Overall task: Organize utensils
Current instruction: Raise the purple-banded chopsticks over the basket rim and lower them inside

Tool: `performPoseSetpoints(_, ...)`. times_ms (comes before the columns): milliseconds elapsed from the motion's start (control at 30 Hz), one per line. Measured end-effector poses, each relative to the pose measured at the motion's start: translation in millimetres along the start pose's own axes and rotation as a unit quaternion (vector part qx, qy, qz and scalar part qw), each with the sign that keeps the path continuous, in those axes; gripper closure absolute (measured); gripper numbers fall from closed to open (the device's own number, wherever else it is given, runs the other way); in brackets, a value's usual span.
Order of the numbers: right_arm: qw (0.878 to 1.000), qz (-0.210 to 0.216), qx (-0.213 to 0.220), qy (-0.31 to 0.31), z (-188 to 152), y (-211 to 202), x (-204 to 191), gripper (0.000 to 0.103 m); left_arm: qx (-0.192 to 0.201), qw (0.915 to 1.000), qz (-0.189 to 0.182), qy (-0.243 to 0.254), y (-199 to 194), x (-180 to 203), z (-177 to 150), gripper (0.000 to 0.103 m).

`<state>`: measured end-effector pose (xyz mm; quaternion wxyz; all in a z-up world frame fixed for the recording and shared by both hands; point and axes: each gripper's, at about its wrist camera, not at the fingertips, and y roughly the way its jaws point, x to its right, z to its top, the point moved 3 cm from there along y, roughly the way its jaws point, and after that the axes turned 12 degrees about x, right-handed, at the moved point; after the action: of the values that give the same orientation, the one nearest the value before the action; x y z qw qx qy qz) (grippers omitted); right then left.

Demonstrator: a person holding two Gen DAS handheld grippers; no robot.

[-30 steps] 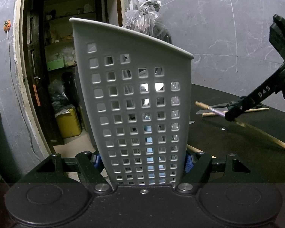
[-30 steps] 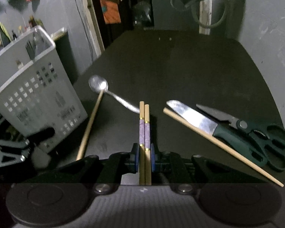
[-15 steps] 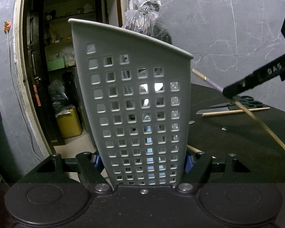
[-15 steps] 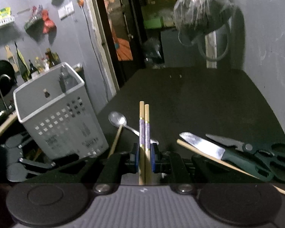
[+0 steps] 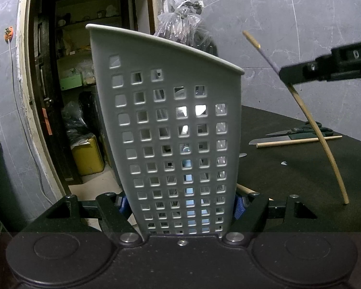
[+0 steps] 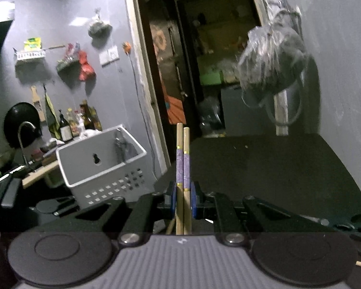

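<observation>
The dark table [image 5: 288, 173] carries everything, and the biggest thing on it is the grey perforated utensil caddy [image 5: 178, 130], standing upright at the table's left edge. The left gripper [image 5: 180, 203] has not budged over the last second: its jaws are spread wide and pressed against the caddy's two lower sides, steadying it. In the right wrist view the caddy [image 6: 101, 166] sits to the left and below, its open mouth facing up, with a few dark utensil handles standing in its far corner.

What has changed is the right gripper [image 6: 183, 198]. A second ago it was low over the table with the spoon, knife and scissors in plain view; now it has come up and swung toward the caddy, so that its camera looks at the doorway. Its jaws are nearly closed on the pair of purple-banded chopsticks [image 6: 183, 166], held side by side. From the left wrist view the chopsticks [image 5: 308, 118] hang clear of the table, tilted with the top end leaning toward the caddy.

So the pickup is done, I judge, and the drop into the caddy comes next. Far right on the table, the scissors [image 5: 305, 130], a knife blade and a loose wooden chopstick [image 5: 298, 141] await sorting.
</observation>
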<state>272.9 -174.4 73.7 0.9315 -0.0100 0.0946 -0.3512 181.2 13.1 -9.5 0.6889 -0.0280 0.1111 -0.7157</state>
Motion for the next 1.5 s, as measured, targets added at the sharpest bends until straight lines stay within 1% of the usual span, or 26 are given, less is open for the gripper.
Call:
performPoseSetpoints(100, 1.000, 0.006, 0.020, -0.001, 5.0, -2.5, -3.7, 0.089, 0.000, 1.0000, 0.000, 0.000, -0.1, -0.1, -0.1, 0.027)
performPoseSetpoints(233, 0.999, 0.012, 0.049, -0.008, 19.9, -4.1, -8.3, 0.089, 0.000, 1.0000, 0.000, 0.000, 0.0, 0.0, -0.1, 0.027)
performPoseSetpoints(367, 0.997, 0.016, 0.077, -0.025, 42.1, -3.3, -15.8, 0.089, 0.000, 1.0000, 0.000, 0.000, 0.0, 0.1, -0.1, 0.027)
performPoseSetpoints(533, 0.992, 0.029, 0.110, -0.051, 79.2, 3.5, -31.1, 0.089, 0.000, 1.0000, 0.000, 0.000, 0.1, 0.3, -0.2, 0.027)
performPoseSetpoints(700, 0.986, 0.060, 0.141, -0.069, 116.6, 15.2, -53.3, 0.089, 0.000, 1.0000, -0.001, 0.000, 0.1, 0.2, -0.1, 0.027)
performPoseSetpoints(933, 0.976, 0.114, 0.178, -0.061, 144.2, 35.9, -81.4, 0.089, 0.000, 1.0000, -0.001, 0.000, 0.4, 0.7, -0.1, 0.027)
performPoseSetpoints(1067, 0.972, 0.142, 0.182, -0.048, 144.1, 51.2, -93.1, 0.089, 0.000, 1.0000, -0.001, 0.000, 0.6, 0.7, -0.2, 0.027)
performPoseSetpoints(1167, 0.972, 0.154, 0.175, -0.033, 136.6, 63.3, -94.1, 0.089, 0.000, 1.0000, -0.001, 0.000, 0.7, 0.7, -0.2, 0.027)
performPoseSetpoints(1367, 0.977, 0.154, 0.143, -0.019, 115.3, 77.7, -86.1, 0.089, 0.001, 1.0000, -0.001, 0.000, 0.8, 0.8, 0.0, 0.027)
performPoseSetpoints(1500, 0.980, 0.151, 0.127, -0.009, 98.6, 78.8, -81.6, 0.089, 0.000, 1.0000, -0.002, 0.000, 1.1, 0.3, -0.1, 0.027)
